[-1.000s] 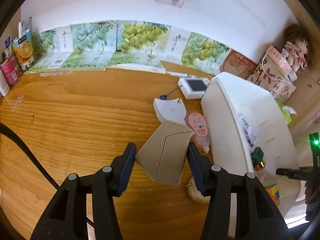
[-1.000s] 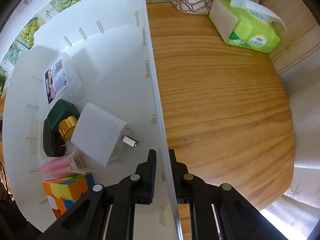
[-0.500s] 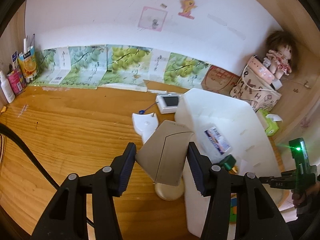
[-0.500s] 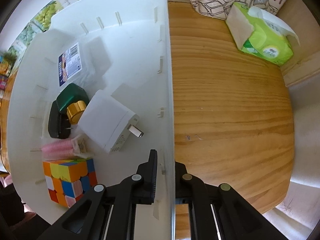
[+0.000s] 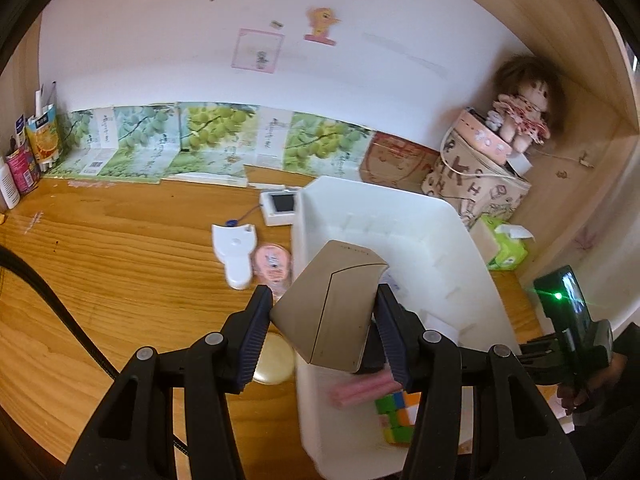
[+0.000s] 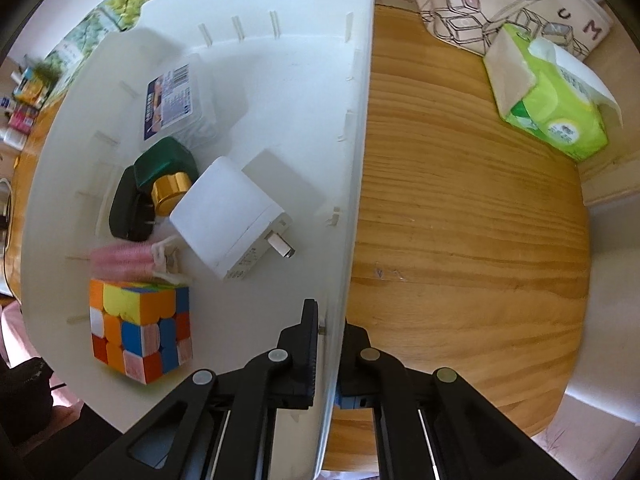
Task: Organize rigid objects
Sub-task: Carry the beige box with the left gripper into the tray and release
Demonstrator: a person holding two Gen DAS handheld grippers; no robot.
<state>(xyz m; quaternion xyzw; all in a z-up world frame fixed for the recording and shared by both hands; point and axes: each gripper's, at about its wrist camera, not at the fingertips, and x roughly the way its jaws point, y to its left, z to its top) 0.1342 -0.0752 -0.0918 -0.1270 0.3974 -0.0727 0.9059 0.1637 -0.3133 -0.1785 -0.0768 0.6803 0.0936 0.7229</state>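
My left gripper (image 5: 324,316) is shut on a beige box (image 5: 328,308) and holds it above the near left part of the white bin (image 5: 400,208). My right gripper (image 6: 332,332) is shut on the bin's right wall (image 6: 356,160). The bin holds a white charger (image 6: 232,220), a dark green bottle with a gold cap (image 6: 164,172), a black plug (image 6: 128,204), a pink item (image 6: 120,260), a colour cube (image 6: 136,332) and a clear labelled case (image 6: 176,100). The cube (image 5: 396,416) and pink item (image 5: 360,392) also show in the left wrist view.
On the wooden desk left of the bin lie a white device (image 5: 236,252), a pink tube (image 5: 272,268), a small screen unit (image 5: 280,208) and a round cream lid (image 5: 272,364). A green tissue pack (image 6: 548,96), a printed bag (image 5: 472,184) and a doll (image 5: 520,104) stand at the right.
My left gripper has risen and moved right with the beige box, from beside the bin to over it. The bin has tilted or shifted a little in the right gripper's hold.
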